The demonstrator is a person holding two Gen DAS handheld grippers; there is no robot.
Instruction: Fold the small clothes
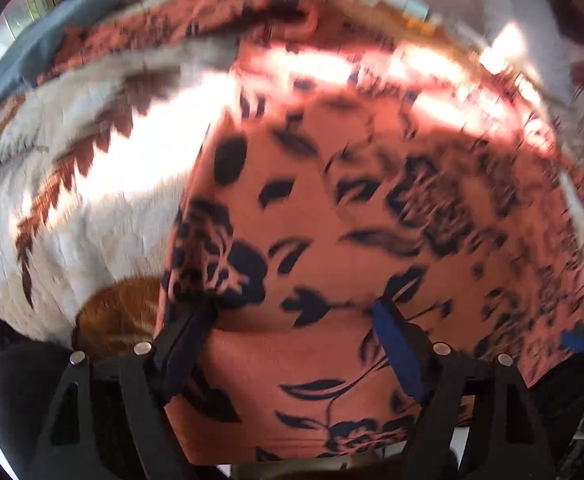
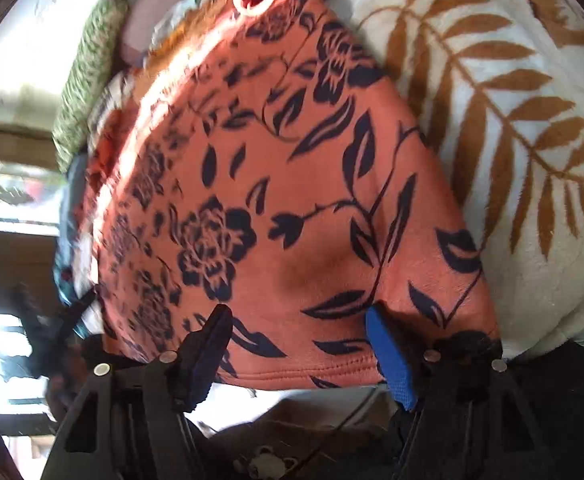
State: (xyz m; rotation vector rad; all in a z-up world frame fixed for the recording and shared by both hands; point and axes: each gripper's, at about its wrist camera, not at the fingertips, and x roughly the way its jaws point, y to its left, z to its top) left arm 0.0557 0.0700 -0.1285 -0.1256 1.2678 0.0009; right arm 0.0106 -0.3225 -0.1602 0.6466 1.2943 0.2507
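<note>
An orange garment with a dark floral print (image 1: 332,208) lies spread over a white blanket with brown leaf shapes (image 1: 91,184). My left gripper (image 1: 292,312) is open, its fingers (image 1: 396,344) wide apart over the garment's near edge, cloth between them. In the right wrist view the same garment (image 2: 275,184) fills the middle, its hemmed edge nearest me. My right gripper (image 2: 296,320) is open, with its blue-padded fingers (image 2: 388,352) straddling the hem. The left view is blurred by motion.
The white leaf-print blanket (image 2: 512,140) covers the surface to the right. A blue cloth (image 1: 39,44) lies at the far left. A green knitted item (image 2: 87,64) sits at the far edge, beside bright windows.
</note>
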